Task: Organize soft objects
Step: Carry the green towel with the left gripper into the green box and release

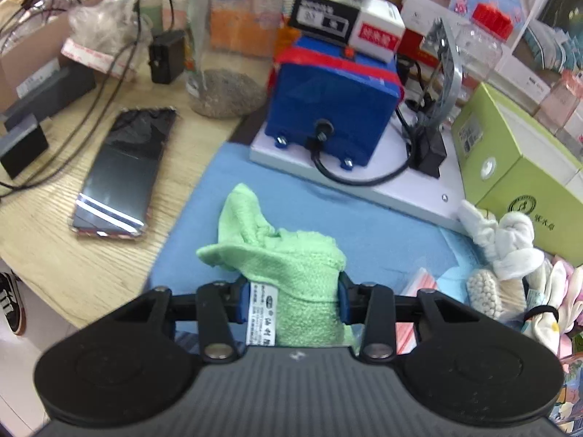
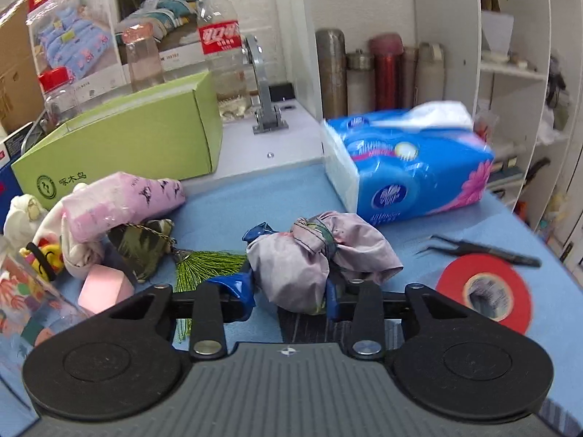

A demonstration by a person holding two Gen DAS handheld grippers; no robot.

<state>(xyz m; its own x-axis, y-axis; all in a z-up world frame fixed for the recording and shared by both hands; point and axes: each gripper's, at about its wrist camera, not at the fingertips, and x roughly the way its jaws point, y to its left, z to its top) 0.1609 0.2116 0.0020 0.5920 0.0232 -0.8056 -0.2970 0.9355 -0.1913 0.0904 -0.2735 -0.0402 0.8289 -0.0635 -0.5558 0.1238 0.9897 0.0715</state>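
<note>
Towel in left claw, knotted cloth in right claw.

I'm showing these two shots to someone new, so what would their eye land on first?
Probably the green towel bunched up between the fingers of the left gripper, over the blue mat. Next, the knotted pale purple cloth bundle that the right gripper is clamped on, with the bright blue tissue pack behind it and a red tape roll to its right.
</note>
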